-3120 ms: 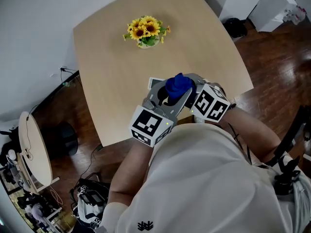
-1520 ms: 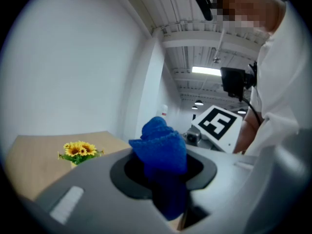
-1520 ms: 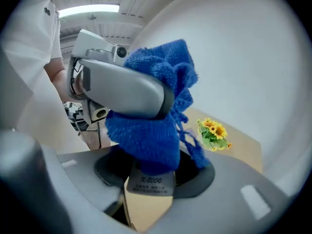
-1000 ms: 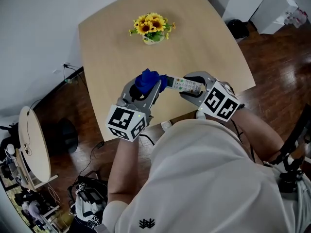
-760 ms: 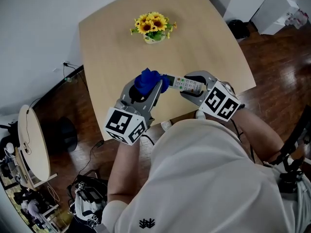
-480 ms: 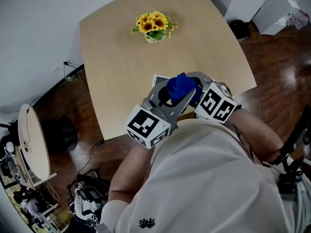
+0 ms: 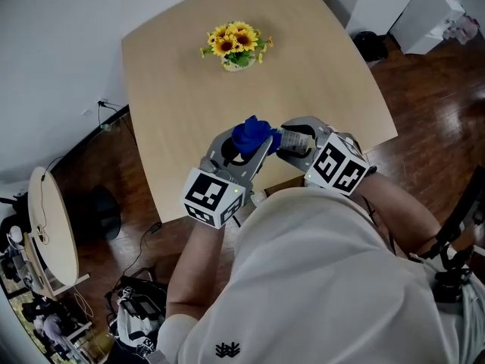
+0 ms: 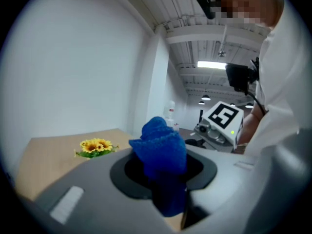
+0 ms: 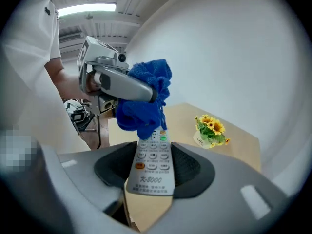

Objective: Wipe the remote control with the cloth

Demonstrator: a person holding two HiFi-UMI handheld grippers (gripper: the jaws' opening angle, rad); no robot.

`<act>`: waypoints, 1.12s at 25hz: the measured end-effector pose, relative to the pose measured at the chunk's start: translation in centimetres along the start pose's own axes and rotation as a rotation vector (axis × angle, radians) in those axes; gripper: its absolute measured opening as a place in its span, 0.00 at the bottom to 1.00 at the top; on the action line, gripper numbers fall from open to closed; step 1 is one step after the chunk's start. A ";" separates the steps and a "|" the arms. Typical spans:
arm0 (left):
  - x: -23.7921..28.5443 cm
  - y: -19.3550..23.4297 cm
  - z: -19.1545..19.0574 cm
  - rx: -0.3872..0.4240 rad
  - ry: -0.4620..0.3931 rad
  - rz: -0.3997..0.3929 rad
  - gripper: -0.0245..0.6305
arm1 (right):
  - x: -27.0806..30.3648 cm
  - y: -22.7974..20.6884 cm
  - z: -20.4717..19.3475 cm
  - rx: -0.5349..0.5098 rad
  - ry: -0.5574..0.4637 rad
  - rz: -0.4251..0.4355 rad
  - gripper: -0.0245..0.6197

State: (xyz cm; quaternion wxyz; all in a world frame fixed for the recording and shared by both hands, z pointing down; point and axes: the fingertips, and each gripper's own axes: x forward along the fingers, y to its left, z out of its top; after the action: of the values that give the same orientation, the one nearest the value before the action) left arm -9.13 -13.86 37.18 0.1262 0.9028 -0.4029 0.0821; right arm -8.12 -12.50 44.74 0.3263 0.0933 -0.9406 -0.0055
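Note:
My right gripper (image 9: 151,167) is shut on a grey remote control (image 9: 152,165), button side up, held above the near edge of the table (image 7: 189,89). In the head view the remote control (image 7: 294,139) pokes out left of the right gripper (image 7: 292,139). My left gripper (image 8: 163,179) is shut on a bunched blue cloth (image 8: 160,150). The blue cloth (image 9: 145,101) presses on the remote's far end and hides its top buttons. Seen from the head view, the cloth (image 7: 254,133) sits at the tip of the left gripper (image 7: 246,146).
A small pot of sunflowers (image 7: 232,45) stands at the far side of the light wooden table. Dark wooden floor surrounds the table, with a round side table (image 7: 53,233) at the lower left and white furniture (image 7: 439,6) at the upper right.
The left gripper with the cloth slid left along the remote from half a second ago, uncovering part of it. Over the last second it went back and forth across the remote; the right gripper stayed put.

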 end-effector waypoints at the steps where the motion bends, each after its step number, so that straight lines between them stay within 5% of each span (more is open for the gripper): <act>1: -0.6 0.9 -0.4 -0.006 0.005 0.028 0.26 | -0.1 -0.2 -0.3 0.001 0.005 -0.005 0.38; 10: -7.2 6.6 -2.5 -0.076 0.000 0.249 0.26 | 0.9 -3.6 -5.6 0.188 0.045 -0.116 0.38; 21: -11.8 5.8 -6.2 -0.151 0.039 0.292 0.26 | 7.7 -8.5 -15.8 0.581 0.096 -0.317 0.38; 28: -15.7 6.4 -7.6 -0.149 0.095 0.302 0.26 | 11.7 -9.2 -19.1 0.694 0.142 -0.431 0.38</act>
State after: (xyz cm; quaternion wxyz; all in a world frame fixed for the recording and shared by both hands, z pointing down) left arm -24.67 -4.63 41.50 0.1978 0.8153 -0.5324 0.1128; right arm -3.82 -22.72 66.27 0.3309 0.3929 -0.8207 0.2501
